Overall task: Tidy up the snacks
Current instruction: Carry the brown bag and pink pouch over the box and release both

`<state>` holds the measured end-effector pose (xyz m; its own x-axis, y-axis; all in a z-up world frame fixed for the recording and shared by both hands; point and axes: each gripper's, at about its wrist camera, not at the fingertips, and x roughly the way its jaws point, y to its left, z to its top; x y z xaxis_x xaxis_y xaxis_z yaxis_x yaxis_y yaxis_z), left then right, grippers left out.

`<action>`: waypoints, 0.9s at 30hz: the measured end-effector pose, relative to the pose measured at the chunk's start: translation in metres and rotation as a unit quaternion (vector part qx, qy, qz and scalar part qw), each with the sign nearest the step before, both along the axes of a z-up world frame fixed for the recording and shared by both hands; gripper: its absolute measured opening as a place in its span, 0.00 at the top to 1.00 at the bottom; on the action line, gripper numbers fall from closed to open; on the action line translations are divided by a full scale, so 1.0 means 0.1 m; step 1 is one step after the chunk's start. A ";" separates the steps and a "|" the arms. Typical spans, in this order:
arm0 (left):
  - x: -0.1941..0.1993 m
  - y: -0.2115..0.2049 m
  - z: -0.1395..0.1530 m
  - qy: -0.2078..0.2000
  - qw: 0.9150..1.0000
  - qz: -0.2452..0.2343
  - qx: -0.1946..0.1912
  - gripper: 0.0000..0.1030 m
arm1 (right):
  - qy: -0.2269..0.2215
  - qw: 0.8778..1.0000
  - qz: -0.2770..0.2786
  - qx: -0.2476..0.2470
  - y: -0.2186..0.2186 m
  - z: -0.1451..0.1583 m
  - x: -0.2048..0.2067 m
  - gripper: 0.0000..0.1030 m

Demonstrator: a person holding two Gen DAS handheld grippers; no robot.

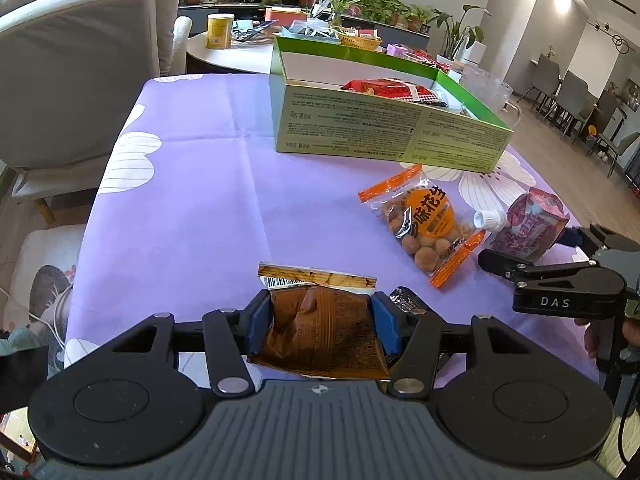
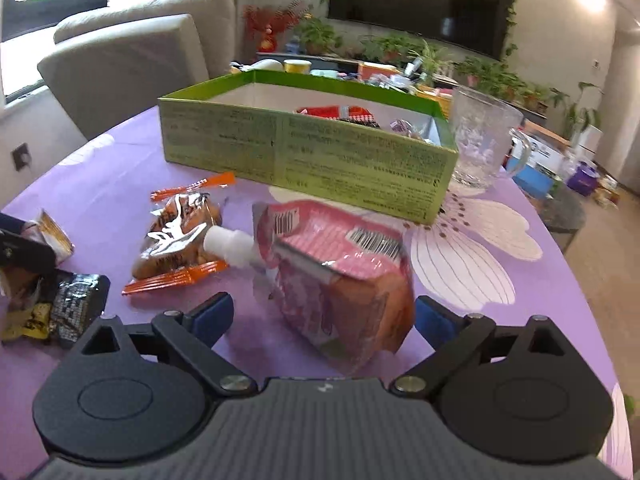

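Bright daylight, fisheye-bent edges — right view slightly blurred.

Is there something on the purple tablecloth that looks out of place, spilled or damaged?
Nothing is spilled or torn. Several snacks lie loose outside the green box: the peanut bag and the pink pouch, which lies on its side with its white cap touching the peanut bag. The brown packet looks crumpled between the left claw's pads.

Purple cloth [image 1: 192, 200] left of green box [image 1: 360, 128] lies open.
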<state>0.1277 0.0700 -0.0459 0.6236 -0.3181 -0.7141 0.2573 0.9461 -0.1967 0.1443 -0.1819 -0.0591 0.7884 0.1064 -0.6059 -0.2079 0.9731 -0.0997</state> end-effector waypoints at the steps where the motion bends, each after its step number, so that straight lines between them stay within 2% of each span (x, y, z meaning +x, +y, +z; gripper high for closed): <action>1: 0.00 0.00 0.00 0.000 1.000 0.000 0.000 0.51 | 0.002 1.000 -0.011 0.003 0.02 0.00 -0.01 0.32; 4: 0.00 0.02 0.00 -0.001 1.000 0.001 -0.003 0.51 | -0.002 0.999 -0.053 0.009 0.04 -0.04 -0.03 0.32; 7: 0.00 0.03 -0.02 0.002 1.000 0.001 -0.005 0.51 | 0.017 0.993 -0.089 0.069 -0.08 -0.05 0.00 0.32; 8: 0.00 0.03 -0.03 0.003 1.000 0.001 -0.006 0.51 | 0.018 0.993 -0.090 0.075 -0.10 -0.05 0.00 0.32; 10: 0.00 0.03 -0.03 0.001 1.000 0.001 -0.007 0.51 | 0.021 0.995 -0.083 0.053 -0.05 -0.06 0.00 0.32; 16: 0.00 0.03 -0.03 0.000 1.000 -0.002 -0.008 0.51 | 0.021 0.994 -0.094 0.054 0.02 -0.04 0.00 0.32; 19: -0.01 0.05 -0.02 0.002 1.000 -0.002 -0.009 0.51 | 0.024 0.995 -0.083 0.045 0.10 -0.03 0.03 0.33; 23: -0.01 0.07 -0.02 0.000 1.000 0.000 -0.010 0.51 | -0.009 0.995 -0.094 0.000 0.21 -0.02 0.05 0.33; 27: -0.01 0.08 -0.01 0.000 1.000 0.002 -0.010 0.51 | -0.013 0.995 -0.097 0.000 0.18 -0.01 0.09 0.33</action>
